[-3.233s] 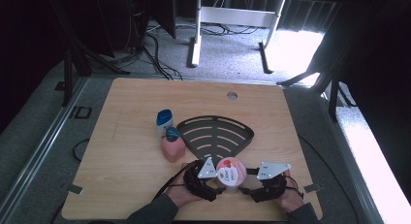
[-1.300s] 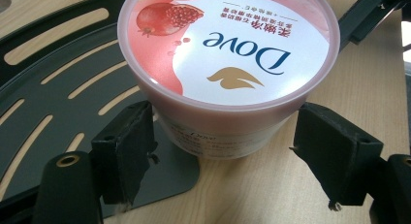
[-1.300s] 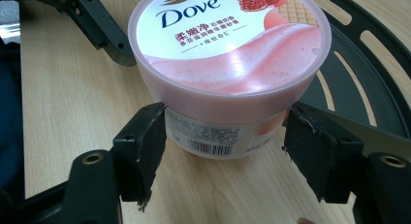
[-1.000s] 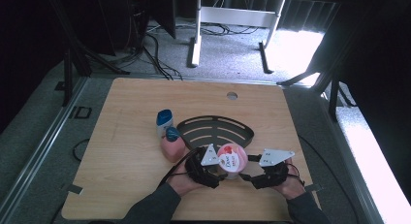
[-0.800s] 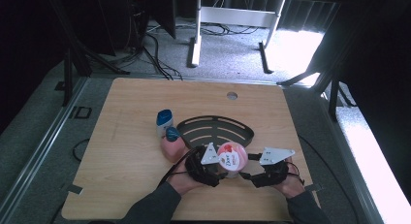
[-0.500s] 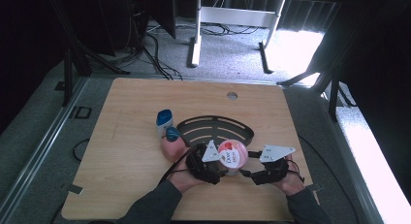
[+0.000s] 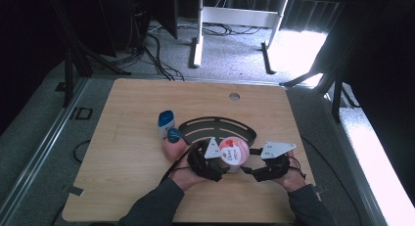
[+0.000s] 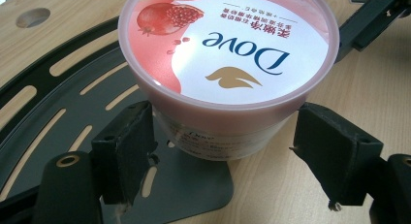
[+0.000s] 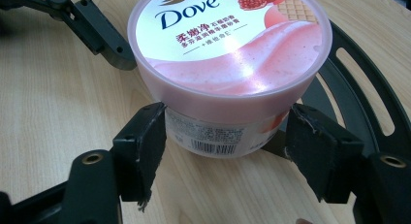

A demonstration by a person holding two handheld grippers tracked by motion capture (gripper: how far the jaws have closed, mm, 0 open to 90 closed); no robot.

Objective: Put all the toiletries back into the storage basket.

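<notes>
Glossily lidded, the round pink plastic tub [image 8: 228,73] rests on woodgrain.

In the high view, daylight pours in from the upper right and burns the grey carpeted floor [image 7: 298,50] to white glare there, while the room's left and right edges sink into near-black. The pale wooden worktop [image 7: 127,152] is evenly lit but soft and grainy. Both gripper views are sharper; in the right gripper view a white sheen crosses the pink round plastic jar lid [image 9: 271,44], with soft shadow beneath.
</notes>
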